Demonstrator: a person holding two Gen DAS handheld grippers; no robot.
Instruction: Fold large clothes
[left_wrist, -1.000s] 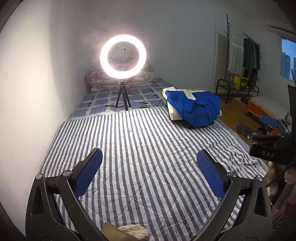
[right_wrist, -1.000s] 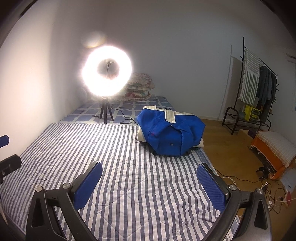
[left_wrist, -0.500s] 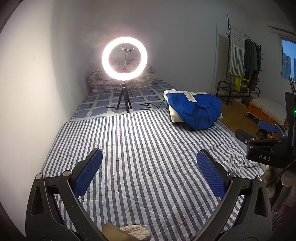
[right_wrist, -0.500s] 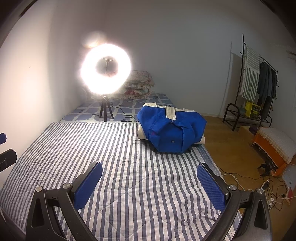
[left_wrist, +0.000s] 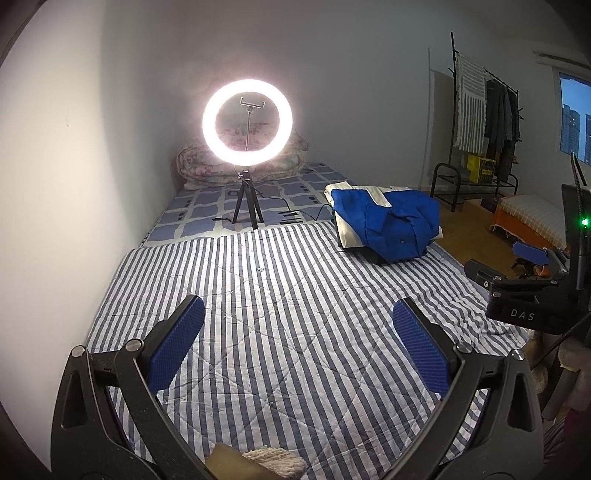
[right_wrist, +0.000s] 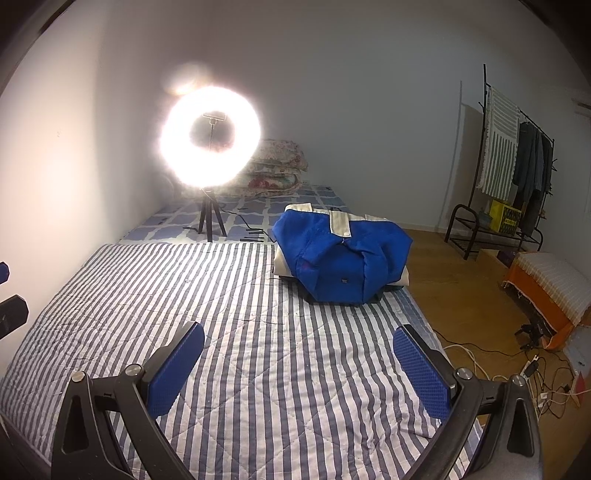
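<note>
A blue garment with white collar trim (left_wrist: 391, 225) lies folded in a heap on a small stack at the far right of the striped quilt (left_wrist: 280, 317); it also shows in the right wrist view (right_wrist: 343, 258). My left gripper (left_wrist: 295, 343) is open and empty, held above the near part of the quilt. My right gripper (right_wrist: 297, 363) is open and empty too, above the quilt (right_wrist: 221, 317) and well short of the garment. The right gripper's body shows at the right edge of the left wrist view (left_wrist: 524, 291).
A lit ring light on a tripod (left_wrist: 246, 147) stands at the far end of the bed before rolled floral bedding (right_wrist: 277, 166). A clothes rack (right_wrist: 513, 166), an orange box (right_wrist: 546, 291) and floor cables (right_wrist: 517, 365) lie to the right.
Both grippers have drawn back a little and tilted up; the garment and ring light sit slightly lower and farther in view. Both stay open and empty.
</note>
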